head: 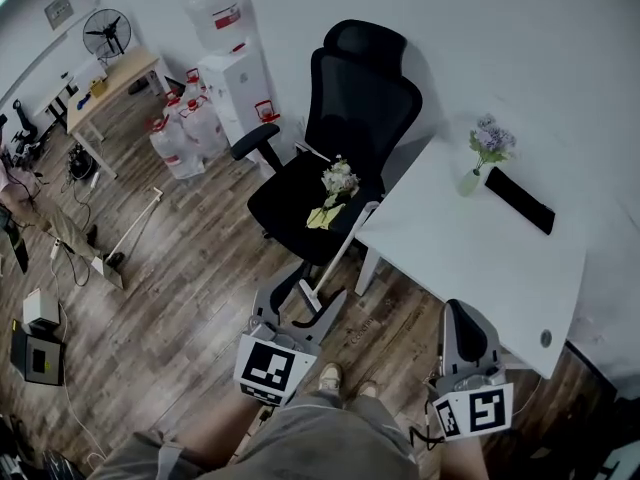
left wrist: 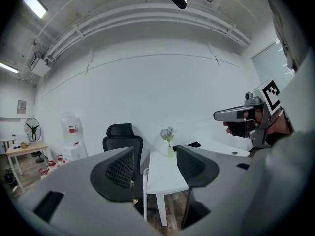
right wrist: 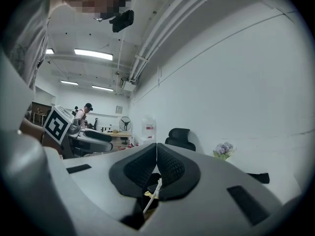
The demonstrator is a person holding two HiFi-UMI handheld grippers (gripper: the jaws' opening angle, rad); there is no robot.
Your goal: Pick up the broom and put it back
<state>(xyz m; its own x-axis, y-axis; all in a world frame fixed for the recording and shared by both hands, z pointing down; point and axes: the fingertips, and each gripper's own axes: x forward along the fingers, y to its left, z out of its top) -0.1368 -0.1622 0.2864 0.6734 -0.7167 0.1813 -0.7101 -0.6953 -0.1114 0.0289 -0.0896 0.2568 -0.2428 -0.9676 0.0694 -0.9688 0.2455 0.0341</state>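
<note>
A thin white long handle (head: 342, 246) leans against the corner of the white table (head: 480, 258), beside the black office chair (head: 350, 118). Its lower end reaches the floor at my left gripper (head: 297, 308), which is open, its fingers apart on either side of it. In the left gripper view the handle (left wrist: 144, 191) shows in the gap of that gripper (left wrist: 152, 168), not touched. A second white long-handled tool (head: 130, 233) lies on the floor at the far left. My right gripper (head: 466, 313) is shut and empty (right wrist: 156, 147), held by the table's front edge.
A flower vase (head: 485, 153) and a flat black object (head: 520, 200) are on the table. A bunch of flowers (head: 335, 193) lies on the chair seat. A water dispenser (head: 235, 78) and bottles (head: 185, 128) stand at the back wall. Cables and boxes (head: 40, 353) litter the left floor.
</note>
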